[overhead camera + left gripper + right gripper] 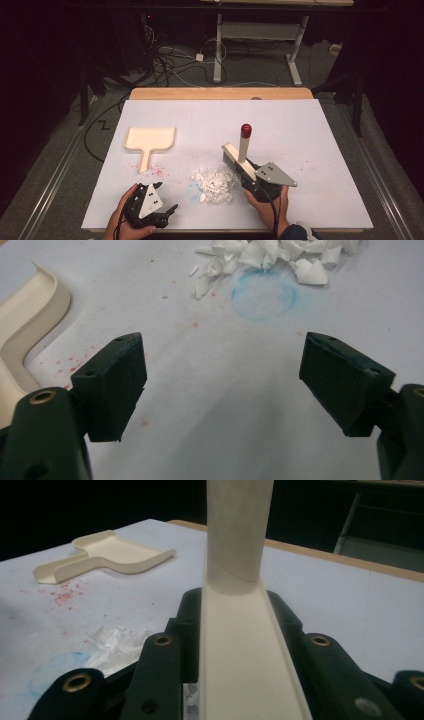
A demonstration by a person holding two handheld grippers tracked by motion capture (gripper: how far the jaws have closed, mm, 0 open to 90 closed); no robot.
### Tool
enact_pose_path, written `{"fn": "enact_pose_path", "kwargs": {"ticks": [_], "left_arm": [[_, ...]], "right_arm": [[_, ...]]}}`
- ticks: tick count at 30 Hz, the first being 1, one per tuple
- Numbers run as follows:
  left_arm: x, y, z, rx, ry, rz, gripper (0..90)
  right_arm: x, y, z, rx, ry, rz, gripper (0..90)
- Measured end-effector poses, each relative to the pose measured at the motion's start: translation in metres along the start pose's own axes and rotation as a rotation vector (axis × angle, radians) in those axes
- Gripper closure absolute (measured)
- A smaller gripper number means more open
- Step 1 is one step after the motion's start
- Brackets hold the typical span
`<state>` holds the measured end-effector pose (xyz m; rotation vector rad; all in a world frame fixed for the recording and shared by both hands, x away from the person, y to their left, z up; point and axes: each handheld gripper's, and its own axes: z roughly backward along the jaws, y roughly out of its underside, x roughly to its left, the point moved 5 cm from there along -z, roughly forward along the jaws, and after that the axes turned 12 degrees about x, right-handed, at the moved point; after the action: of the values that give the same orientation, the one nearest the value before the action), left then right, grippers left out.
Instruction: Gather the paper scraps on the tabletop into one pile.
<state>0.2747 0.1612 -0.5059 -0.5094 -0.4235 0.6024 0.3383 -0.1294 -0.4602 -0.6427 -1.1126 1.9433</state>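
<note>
A cream hand brush with dark bristles and a red-capped handle stands at the right edge of a pile of white paper scraps. My right gripper is shut on the brush; in the right gripper view the black jaws press both sides of its cream body. A cream dustpan lies flat at the left, its edge also in the left gripper view. My left gripper rests near the front edge, open, with bare table between its jaws.
The white table sheet carries red speckles near the dustpan handle and a faint blue ring beside the scraps. A wooden table edge runs along the back. Cables and desk legs stand on the floor beyond.
</note>
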Motion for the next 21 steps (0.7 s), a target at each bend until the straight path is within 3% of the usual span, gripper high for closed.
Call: {"fn": "enact_pose_path", "kwargs": {"ticks": [3,6,10,16,21], "left_arm": [[0.0,0.0,0.0,0.0,-0.003,-0.008,18.0],[0.0,0.0,-0.001,0.006,-0.003,-0.014,18.0],[-0.001,0.0,0.0,0.004,-0.001,-0.02,18.0],[-0.002,0.0,0.0,0.012,-0.004,-0.028,18.0],[-0.002,0.0,-0.001,0.018,-0.002,-0.026,18.0]], "right_arm": [[-0.011,-0.006,0.016,-0.013,-0.034,0.014,67.6],[-0.023,-0.011,0.033,-0.017,-0.064,-0.006,67.6],[-0.035,-0.008,0.057,0.006,-0.104,0.048,67.6],[-0.046,0.018,0.078,0.115,-0.153,0.095,67.7],[-0.049,0.041,0.092,0.214,-0.209,0.167,67.7]]}}
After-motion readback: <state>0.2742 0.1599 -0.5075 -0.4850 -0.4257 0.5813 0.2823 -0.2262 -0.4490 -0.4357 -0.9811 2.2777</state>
